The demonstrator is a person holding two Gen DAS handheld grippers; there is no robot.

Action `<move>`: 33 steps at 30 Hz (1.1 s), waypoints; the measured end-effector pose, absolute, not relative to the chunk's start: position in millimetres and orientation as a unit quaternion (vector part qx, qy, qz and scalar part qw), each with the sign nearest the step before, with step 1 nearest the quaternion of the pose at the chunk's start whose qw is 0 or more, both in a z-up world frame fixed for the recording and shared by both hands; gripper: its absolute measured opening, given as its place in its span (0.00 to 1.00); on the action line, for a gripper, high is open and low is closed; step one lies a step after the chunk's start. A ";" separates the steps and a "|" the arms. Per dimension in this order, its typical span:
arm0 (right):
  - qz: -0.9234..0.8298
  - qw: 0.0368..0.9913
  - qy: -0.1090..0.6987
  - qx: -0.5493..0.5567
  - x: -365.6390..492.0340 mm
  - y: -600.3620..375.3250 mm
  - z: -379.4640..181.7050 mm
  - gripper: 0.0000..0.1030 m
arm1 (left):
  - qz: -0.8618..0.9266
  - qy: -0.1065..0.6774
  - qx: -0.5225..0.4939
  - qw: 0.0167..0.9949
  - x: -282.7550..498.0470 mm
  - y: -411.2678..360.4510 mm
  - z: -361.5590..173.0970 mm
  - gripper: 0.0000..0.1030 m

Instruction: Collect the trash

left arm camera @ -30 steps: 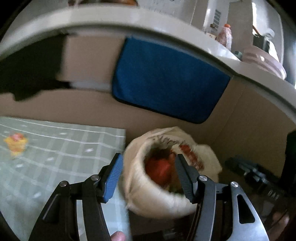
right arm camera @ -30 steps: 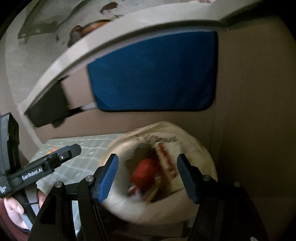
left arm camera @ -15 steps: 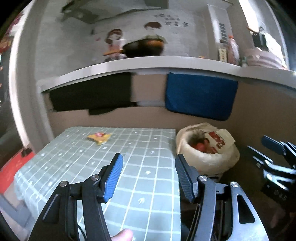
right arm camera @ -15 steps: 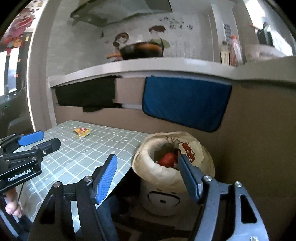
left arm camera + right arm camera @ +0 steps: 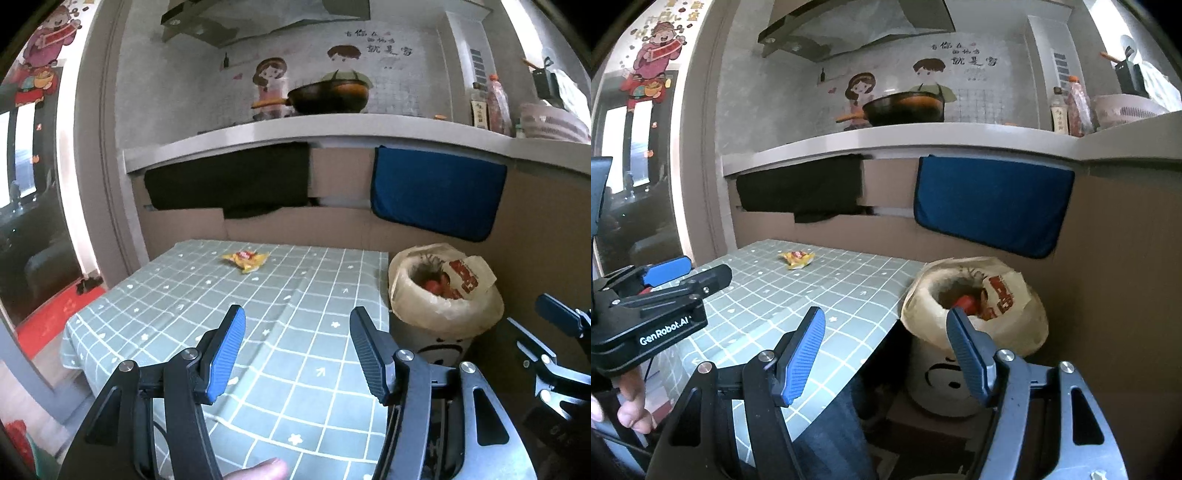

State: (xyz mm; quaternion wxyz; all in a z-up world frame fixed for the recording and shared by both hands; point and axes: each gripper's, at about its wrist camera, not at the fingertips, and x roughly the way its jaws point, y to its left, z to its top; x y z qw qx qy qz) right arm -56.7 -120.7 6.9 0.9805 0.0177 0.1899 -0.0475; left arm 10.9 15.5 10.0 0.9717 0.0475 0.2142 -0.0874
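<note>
Yellow snack wrapper (image 5: 245,259) lies alone at the far end of the checked tabletop (image 5: 229,317), well apart from both our tools. We hold the left tool (image 5: 297,349) open and empty over the near tabletop. Our right tool (image 5: 884,352) is open too, empty, by the tabletop's corner. Beside the tabletop stands the bag-lined trash bin (image 5: 441,314), with red scraps inside.

A crumpled yellow snack wrapper (image 5: 245,260) lies far back on the green checked tablecloth-covered table (image 5: 229,317); the white bag-lined trash bin (image 5: 443,314) stands right of it.
</note>
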 end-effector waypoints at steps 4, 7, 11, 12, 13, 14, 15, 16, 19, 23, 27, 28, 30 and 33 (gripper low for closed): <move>-0.045 0.980 0.193 0.017 -56.4 -118.1 4.8 0.64 | -0.072 0.217 0.046 0.972 9.7 19.2 9.3 0.58; -0.041 0.981 0.190 0.018 -56.9 -116.4 4.9 0.64 | -0.065 0.216 0.041 0.973 8.7 23.6 9.9 0.58; -0.040 0.982 0.187 0.012 -57.8 -113.4 6.2 0.64 | -0.063 0.215 0.039 0.974 6.7 25.6 10.4 0.58; -0.040 0.982 0.186 0.011 -57.9 -113.1 6.0 0.64 | -0.063 0.215 0.039 0.974 6.9 25.7 10.4 0.58; -0.040 0.982 0.185 0.010 -58.0 -113.5 6.1 0.64 | -0.063 0.215 0.039 0.974 6.7 25.7 10.3 0.58; -0.040 0.982 0.185 0.009 -58.1 -113.6 6.1 0.64 | -0.063 0.216 0.039 0.974 6.7 25.6 10.3 0.58; -0.041 0.982 0.185 0.009 -58.3 -113.1 6.1 0.64 | -0.062 0.216 0.039 0.974 6.5 25.5 10.2 0.58; -0.040 0.982 0.185 0.009 -58.2 -113.2 6.0 0.64 | -0.063 0.217 0.039 0.973 6.3 25.5 10.2 0.58; -0.040 0.982 0.186 0.010 -58.0 -113.3 5.9 0.64 | -0.064 0.218 0.039 0.973 5.4 26.1 10.1 0.58; -0.040 0.982 0.184 0.009 -58.3 -113.5 6.1 0.64 | -0.065 0.215 0.038 0.974 5.3 26.0 10.4 0.58; -0.040 0.982 0.184 0.010 -58.4 -114.1 5.8 0.64 | -0.065 0.216 0.039 0.974 4.8 25.8 9.8 0.58; -0.040 0.982 0.184 0.010 -58.8 -113.9 5.9 0.64 | -0.065 0.215 0.038 0.974 4.2 25.7 9.6 0.58; -0.040 0.982 0.184 0.010 -58.6 -113.8 6.0 0.64 | -0.066 0.215 0.039 0.974 4.4 25.8 9.6 0.58; -0.040 0.982 0.183 0.010 -58.6 -113.9 6.2 0.64 | -0.068 0.214 0.039 0.974 4.8 26.8 9.9 0.58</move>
